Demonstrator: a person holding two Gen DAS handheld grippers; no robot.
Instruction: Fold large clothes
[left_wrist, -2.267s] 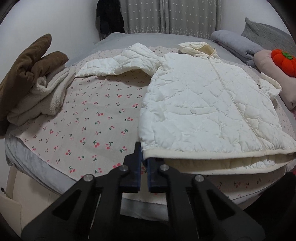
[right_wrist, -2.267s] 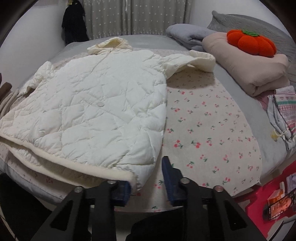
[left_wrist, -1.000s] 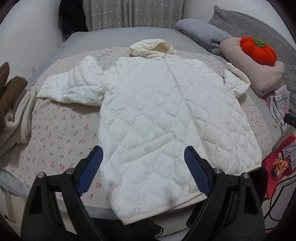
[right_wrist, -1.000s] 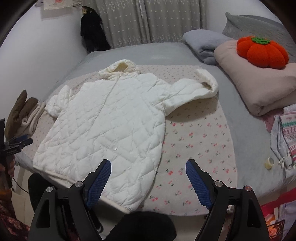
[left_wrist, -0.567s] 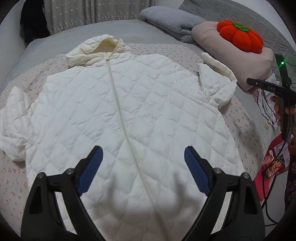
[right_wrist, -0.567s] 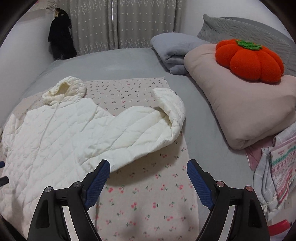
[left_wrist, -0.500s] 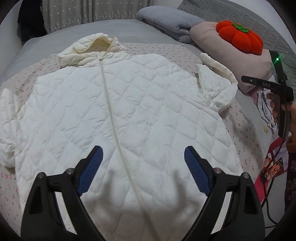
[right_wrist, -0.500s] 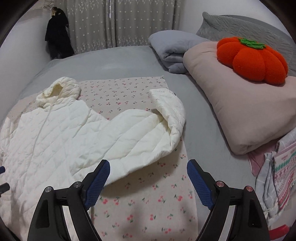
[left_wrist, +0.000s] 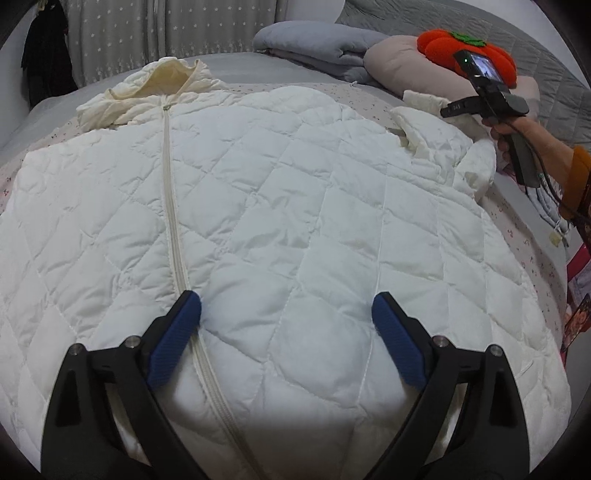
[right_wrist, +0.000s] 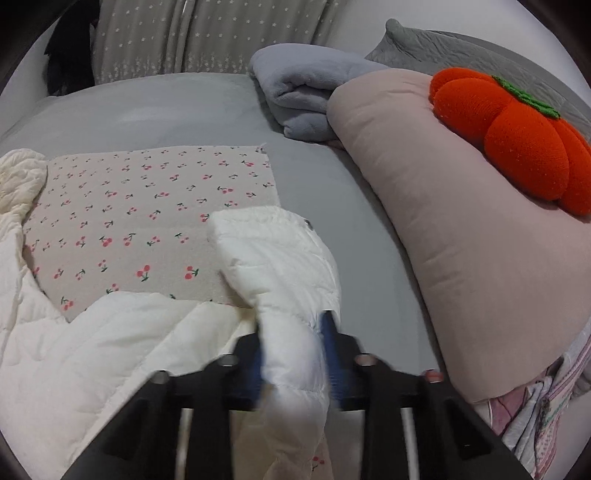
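A white quilted hooded jacket (left_wrist: 280, 206) lies front up on the bed, zipper closed, hood at the far end. My left gripper (left_wrist: 286, 325) is open and empty, low over the jacket's front, its left finger beside the zipper (left_wrist: 173, 236). My right gripper (right_wrist: 295, 347) is shut on the jacket's right sleeve (right_wrist: 288, 266) near the cuff, with the padded sleeve bunched between the blue pads. In the left wrist view the right gripper (left_wrist: 454, 110) shows at the sleeve (left_wrist: 439, 144), held by a hand.
A cherry-print cloth (right_wrist: 147, 206) covers the grey bed (right_wrist: 147, 107). A pink folded blanket (right_wrist: 443, 221) with an orange pumpkin cushion (right_wrist: 517, 136) and a grey folded blanket (right_wrist: 303, 88) lie at the right. Curtains (right_wrist: 184, 37) hang behind.
My right gripper moved onto the sleeve and closed on it. My left gripper stayed open and dropped closer to the jacket's front.
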